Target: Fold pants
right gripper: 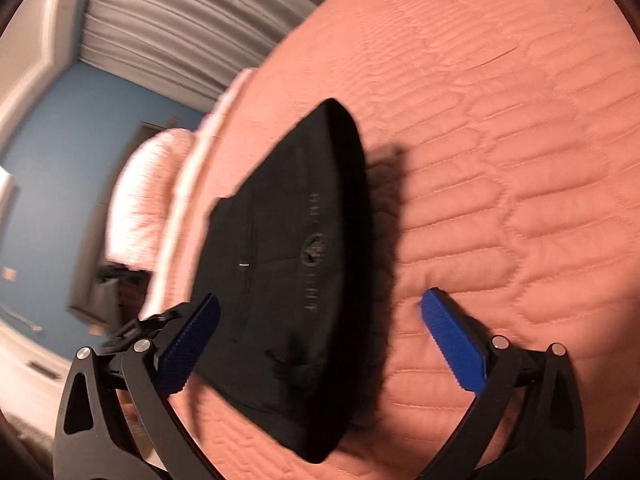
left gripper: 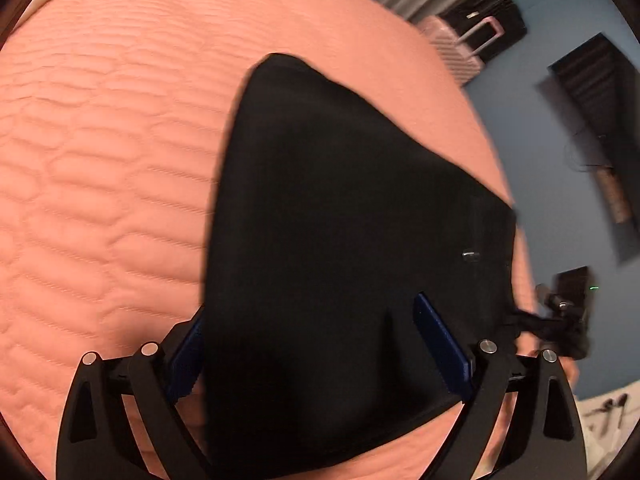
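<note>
**Two tongs open over the pants**

Your left gripper (left gripper: pixel 320 344) stands with its jaws spread wide. The black pants (left gripper: pixel 340 240) lie between its blue pads (left gripper: pixel 440 348) and run forward from them across the bed; whether the pads touch the cloth cannot be told.

Your right gripper (right gripper: pixel 320 344) also stands wide apart and grips nothing. Its left pad (right gripper: pixel 188 348) sits just beside the near edge of the pants (right gripper: pixel 296 264), perhaps on it; its right pad (right gripper: pixel 452 344) hangs over bare quilt, apart from the cloth.

The pants lie as a folded, tapered bundle on the pink quilt (right gripper: pixel 520 160), narrowing to a point at the far end. Open quilt extends widely on one side of the bundle. On the other side the bed edge runs close by, with blue wall (left gripper: pixel 520 128), suitcases (left gripper: pixel 472 36) and curtain (right gripper: pixel 180 20) beyond it.
</note>
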`<state>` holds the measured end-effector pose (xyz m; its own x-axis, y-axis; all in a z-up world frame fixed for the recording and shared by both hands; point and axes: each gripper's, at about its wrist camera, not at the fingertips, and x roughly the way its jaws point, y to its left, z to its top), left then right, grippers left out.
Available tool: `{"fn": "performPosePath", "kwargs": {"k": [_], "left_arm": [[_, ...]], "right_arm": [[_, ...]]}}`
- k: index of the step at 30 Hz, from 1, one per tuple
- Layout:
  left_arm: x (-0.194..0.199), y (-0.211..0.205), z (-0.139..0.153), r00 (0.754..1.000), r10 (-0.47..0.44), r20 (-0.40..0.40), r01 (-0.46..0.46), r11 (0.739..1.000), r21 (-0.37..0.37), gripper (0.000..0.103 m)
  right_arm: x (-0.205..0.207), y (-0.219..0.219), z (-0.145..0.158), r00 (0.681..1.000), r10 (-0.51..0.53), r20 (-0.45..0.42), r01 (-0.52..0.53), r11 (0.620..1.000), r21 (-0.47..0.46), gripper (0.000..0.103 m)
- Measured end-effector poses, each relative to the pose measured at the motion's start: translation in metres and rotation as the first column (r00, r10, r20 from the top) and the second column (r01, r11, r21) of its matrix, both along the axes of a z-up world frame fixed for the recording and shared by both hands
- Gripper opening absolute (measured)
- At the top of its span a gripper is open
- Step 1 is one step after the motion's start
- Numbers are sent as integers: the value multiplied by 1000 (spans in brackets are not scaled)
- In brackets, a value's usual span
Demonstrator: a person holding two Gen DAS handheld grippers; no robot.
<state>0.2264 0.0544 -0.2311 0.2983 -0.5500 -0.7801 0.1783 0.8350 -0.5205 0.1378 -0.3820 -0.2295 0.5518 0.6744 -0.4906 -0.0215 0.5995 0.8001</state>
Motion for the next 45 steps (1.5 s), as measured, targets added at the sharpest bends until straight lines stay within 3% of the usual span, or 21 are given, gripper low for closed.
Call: {"fn": "performPosePath", "kwargs": {"k": [4,10,12,14,15,16,17,19,20,21,23,26,30,34,37,40,43,45], "left_arm": [[8,-7,-4,999,-54,-7,54,998,-25,92],[27,9,-23,998,-41,-55,24,961,-276,91],[30,3,-24,998,-33,-57,17,963,-270,91],[27,-9,-18,998,-38,-41,28,976,-214,89],[25,-16,-12,999,-46,-22,41,981,-187,76],[22,-20,-7,999,-54,-6,52,983,-176,72],[19,-17,-2,998,-54,10,55,983,-177,65],[19,-15,4,999,-34,14,36,983,-180,46],[20,-11,5,1000,-19,3,19,986,-166,25],[21,-9,5,1000,-3,-9,2,989,-145,14],[18,-7,7,1000,3,-9,-5,990,-141,13],[17,-16,28,998,-24,59,29,996,-82,12],[31,-20,67,989,-20,148,35,994,-103,12],[67,-20,99,975,3,221,24,992,-123,12],[102,-28,114,954,3,301,26,995,-91,13],[146,-39,115,945,17,326,5,998,-67,13],[187,-48,97,947,35,320,-33,999,-11,14],[217,-52,67,966,67,250,-81,996,47,25]], "right_arm": [[5,20,-5,993,109,36,-111,991,71,98],[19,48,-1,989,136,52,-138,990,29,98],[24,55,2,991,128,45,-129,991,35,98],[27,62,6,992,123,36,-124,991,43,94],[28,68,6,992,124,25,-125,992,34,88],[28,71,7,993,119,13,-120,993,24,73],[27,72,7,995,102,-10,-102,995,0,51],[25,67,6,997,60,-54,-60,998,-8,26],[24,67,7,997,50,-65,-51,999,-19,24],[21,70,13,997,45,-70,-51,996,-78,23],[19,78,25,997,44,-69,-54,989,-136,21],[20,93,51,998,50,-32,-56,966,-252,20],[35,103,94,996,69,64,-44,941,-337,19],[71,93,125,986,67,156,-7,934,-358,19],[114,86,135,978,60,200,18,930,-367,19],[163,85,128,979,46,200,32,928,-371,19],[208,85,100,988,16,151,41,929,-368,21],[239,85,58,1000,-6,27,17,908,-418,27]]}}
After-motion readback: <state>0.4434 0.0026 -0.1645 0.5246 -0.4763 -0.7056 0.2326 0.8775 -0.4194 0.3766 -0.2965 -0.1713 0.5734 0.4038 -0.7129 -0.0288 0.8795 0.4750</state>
